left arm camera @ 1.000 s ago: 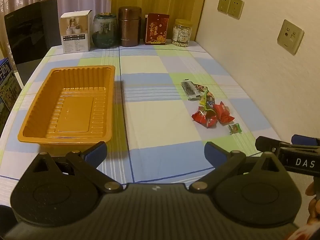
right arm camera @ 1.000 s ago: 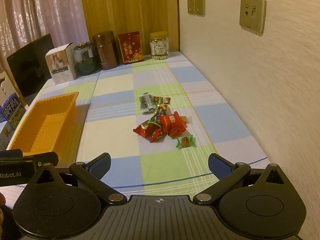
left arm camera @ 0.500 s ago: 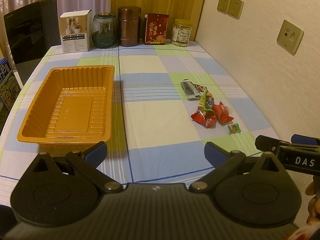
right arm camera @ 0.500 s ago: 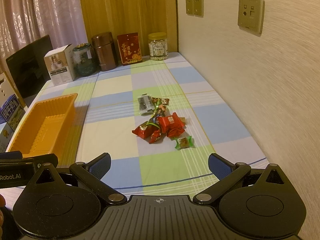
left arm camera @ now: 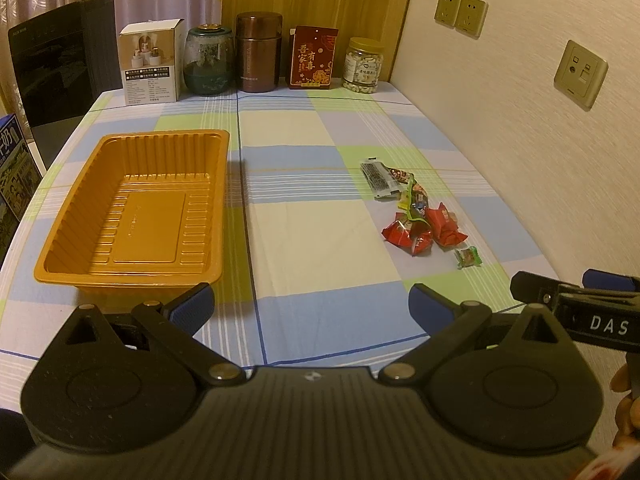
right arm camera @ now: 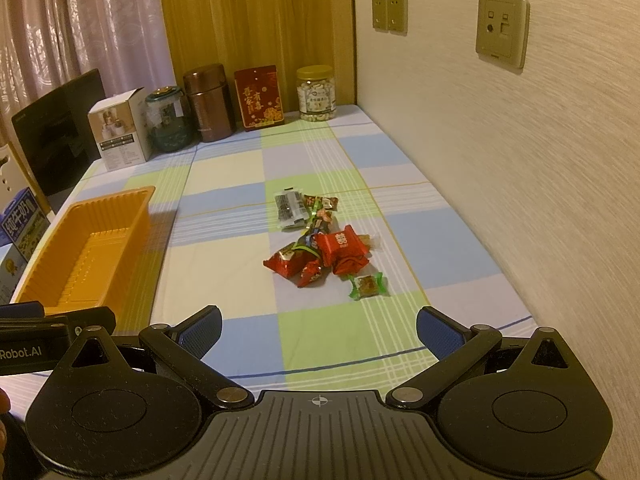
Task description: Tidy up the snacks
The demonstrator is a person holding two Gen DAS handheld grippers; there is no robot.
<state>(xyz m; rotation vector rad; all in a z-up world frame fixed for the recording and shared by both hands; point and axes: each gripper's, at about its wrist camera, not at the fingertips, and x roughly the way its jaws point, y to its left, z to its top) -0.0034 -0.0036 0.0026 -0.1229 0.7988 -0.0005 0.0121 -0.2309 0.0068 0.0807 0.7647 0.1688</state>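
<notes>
Left-wrist camera is looking down a table draped in a checked blue, green and cream cloth, where an orange plastic tray is sitting empty on the left side. Along the far edge a white carton, a green glass jar, a brown canister, a red box and a jar of nuts are standing in a row. Well apart from the tray, near the right-hand wall, the snacks are lying in a loose heap on the cloth: a grey packet at the far end, red-wrapped sweets in the middle, and a small green-wrapped candy just beside them at the near end. Both tools are hovering above the table's near edge; the left gripper and the right gripper are each holding their blue-padded fingers wide apart, gripping nothing.
</notes>
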